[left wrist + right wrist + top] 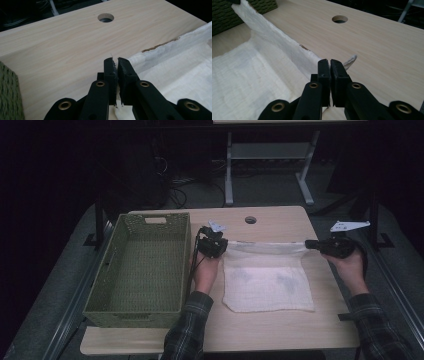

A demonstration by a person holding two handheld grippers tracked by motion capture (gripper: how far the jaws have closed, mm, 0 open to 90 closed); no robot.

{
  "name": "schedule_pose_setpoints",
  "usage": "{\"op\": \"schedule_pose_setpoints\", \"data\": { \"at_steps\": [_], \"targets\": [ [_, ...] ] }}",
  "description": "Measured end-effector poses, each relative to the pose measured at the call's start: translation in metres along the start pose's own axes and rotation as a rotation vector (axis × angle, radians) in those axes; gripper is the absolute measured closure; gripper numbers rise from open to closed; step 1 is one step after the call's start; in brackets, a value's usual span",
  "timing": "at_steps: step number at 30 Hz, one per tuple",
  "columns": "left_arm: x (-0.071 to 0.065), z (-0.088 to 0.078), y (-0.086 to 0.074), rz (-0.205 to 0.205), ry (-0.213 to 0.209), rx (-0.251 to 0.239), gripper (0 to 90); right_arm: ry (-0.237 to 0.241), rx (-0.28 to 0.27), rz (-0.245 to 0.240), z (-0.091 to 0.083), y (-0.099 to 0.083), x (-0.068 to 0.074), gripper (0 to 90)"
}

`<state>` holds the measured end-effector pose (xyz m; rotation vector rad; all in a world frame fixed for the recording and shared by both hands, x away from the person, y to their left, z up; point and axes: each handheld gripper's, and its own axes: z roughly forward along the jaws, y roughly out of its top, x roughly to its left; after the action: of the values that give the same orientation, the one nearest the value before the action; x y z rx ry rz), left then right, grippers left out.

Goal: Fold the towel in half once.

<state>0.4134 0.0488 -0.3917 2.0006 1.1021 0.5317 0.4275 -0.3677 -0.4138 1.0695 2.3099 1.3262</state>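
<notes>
Green woven basket [140,270] at the table's [280,330] left. Beside it, the left gripper [216,245] is pinched on one far corner of the white cloth [267,285]; the right gripper [312,244] is clamped on the other. The far hem is stretched taut, apparently lifted; the near part lies flat. Light, limp fabric, best held by its corners.
</notes>
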Motion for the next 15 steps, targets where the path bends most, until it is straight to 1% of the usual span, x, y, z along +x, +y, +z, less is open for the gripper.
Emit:
{"op": "schedule_pose_setpoints", "data": {
  "at_steps": [6,11,13,15],
  "targets": [
    [-0.011,-0.014,-0.016,0.014,-0.001,0.008,85.2,0.012,0.0,-0.004,-0.01,-0.011,0.014,86.7],
    [-0.015,-0.023,-0.028,0.028,-0.003,0.023,85.3,0.022,0.003,-0.02,-0.018,-0.022,0.027,86.7],
    [-0.019,-0.026,-0.032,0.042,0.0,0.026,85.3,0.02,0.011,-0.031,-0.021,-0.025,0.033,86.7],
    [-0.024,-0.03,-0.038,0.06,0.007,0.034,85.3,0.026,0.013,-0.03,-0.023,-0.029,0.037,86.7]
  ]
}}
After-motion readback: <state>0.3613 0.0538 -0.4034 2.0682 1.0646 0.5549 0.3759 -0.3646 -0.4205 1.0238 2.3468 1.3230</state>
